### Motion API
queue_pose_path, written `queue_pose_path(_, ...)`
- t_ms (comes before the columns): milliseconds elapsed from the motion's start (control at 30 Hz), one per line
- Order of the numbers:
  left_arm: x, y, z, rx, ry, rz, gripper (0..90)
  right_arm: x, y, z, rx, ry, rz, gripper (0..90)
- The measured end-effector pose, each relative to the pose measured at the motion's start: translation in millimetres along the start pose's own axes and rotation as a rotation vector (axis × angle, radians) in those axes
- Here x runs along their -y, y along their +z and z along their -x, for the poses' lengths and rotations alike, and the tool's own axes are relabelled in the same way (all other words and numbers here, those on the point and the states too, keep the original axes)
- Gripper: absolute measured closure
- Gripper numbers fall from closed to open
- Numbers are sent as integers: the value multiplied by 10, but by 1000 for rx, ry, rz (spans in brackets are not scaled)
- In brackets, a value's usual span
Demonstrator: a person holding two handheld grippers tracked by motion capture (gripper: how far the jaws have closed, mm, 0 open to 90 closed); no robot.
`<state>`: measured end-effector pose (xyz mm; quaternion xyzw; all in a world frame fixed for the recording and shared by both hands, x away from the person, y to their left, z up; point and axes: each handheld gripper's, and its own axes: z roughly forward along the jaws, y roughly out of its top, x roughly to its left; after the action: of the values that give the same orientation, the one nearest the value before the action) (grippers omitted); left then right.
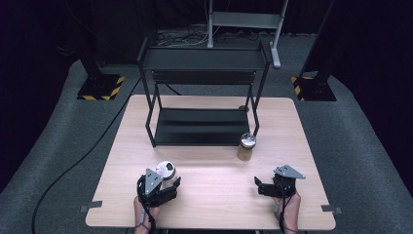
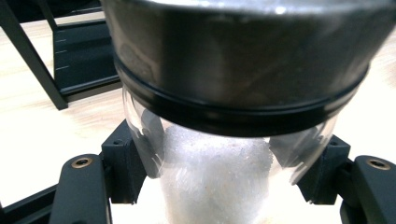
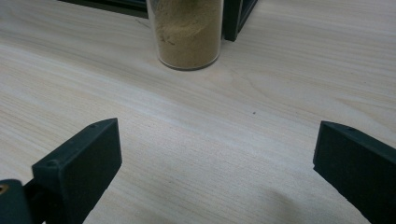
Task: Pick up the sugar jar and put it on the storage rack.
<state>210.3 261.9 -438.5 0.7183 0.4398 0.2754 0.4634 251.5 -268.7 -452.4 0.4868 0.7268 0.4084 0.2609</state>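
A clear jar with a metal lid and white grains inside [image 1: 166, 170] stands near the table's front left. My left gripper [image 1: 168, 184] is shut on it; in the left gripper view the jar [image 2: 219, 154] sits between both black jaws, pads against the glass. A second jar with brown powder [image 1: 246, 146] stands at the front right foot of the black shelf rack [image 1: 202, 97]. My right gripper [image 1: 265, 187] is open at the front right, above bare table. In the right gripper view the brown jar [image 3: 189, 32] is ahead of the wide-apart jaws.
The black two-level rack occupies the back middle of the wooden table [image 1: 209, 195]. Its lower shelf [image 1: 199, 126] holds nothing. A small brown thing [image 1: 242, 108] lies behind the rack's right leg. Dark carpet and cables surround the table.
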Motion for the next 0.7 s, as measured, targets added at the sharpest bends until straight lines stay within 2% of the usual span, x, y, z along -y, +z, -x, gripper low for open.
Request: queue_pose_path(700, -182, 176, -76, 8, 18, 9, 299, 5, -2, 6, -3, 2, 3, 2)
